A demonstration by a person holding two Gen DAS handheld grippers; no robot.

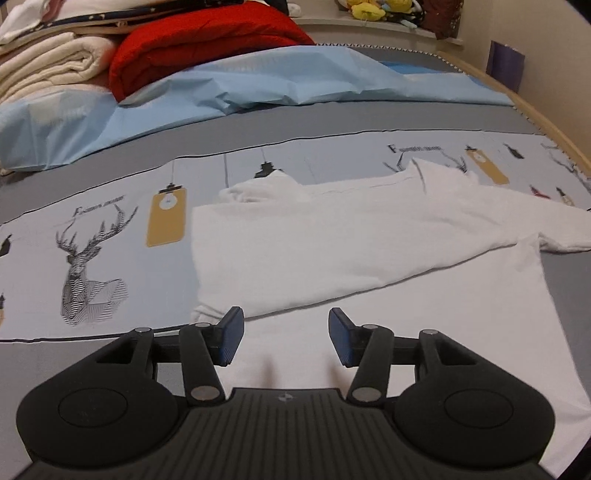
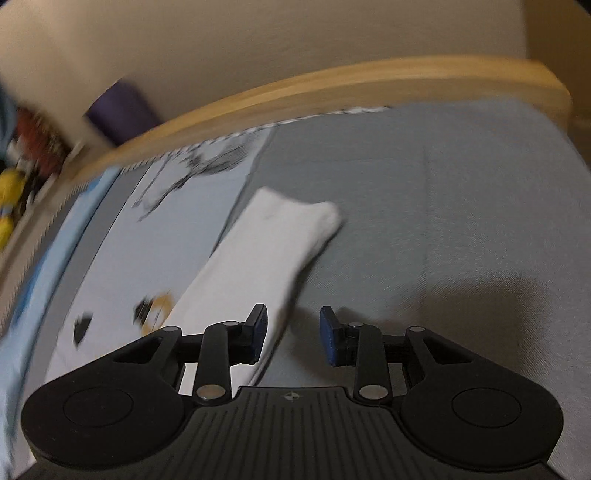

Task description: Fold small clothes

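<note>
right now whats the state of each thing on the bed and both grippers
left gripper: open, empty, over the shirt's near edge
right gripper: open, empty
shirt: white, lying on the bed, partly folded, left side doubled over
sleeve: lying flat, stretched out
blue sheet: crumpled
red blanket: folded
cream blanket: folded

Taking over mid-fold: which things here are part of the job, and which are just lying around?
Job: white shirt, left gripper, right gripper, both open.

Lying about: red quilt, cream blankets, blue sheet, plush toys.
</note>
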